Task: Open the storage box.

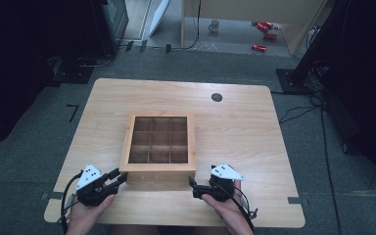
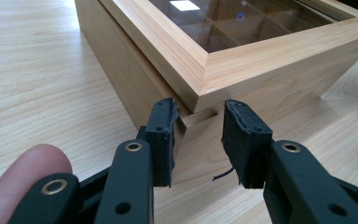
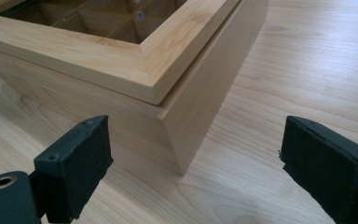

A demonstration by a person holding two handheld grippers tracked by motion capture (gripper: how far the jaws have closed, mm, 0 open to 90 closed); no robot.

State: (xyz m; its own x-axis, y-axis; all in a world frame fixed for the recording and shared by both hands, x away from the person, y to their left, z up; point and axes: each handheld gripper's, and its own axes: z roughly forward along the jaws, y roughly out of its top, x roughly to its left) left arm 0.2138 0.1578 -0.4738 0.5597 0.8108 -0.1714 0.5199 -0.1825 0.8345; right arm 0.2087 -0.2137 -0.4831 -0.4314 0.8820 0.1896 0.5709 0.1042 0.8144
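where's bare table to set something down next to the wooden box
Bare table lies left, right and beyond the wooden box, up to the round grommet. Crowded at the box's near corners, where left gripper and right gripper sit.

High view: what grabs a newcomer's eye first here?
The wooden box with its windowed lid and nine-cell grid sits mid-table, the one big thing there. The left gripper is at the box's near left corner, its jaws open around the corner edge below the lid; the right gripper is at the near right corner, jaws wide open and apart from the wood. Beyond the table, red items and a mug lie on the floor.
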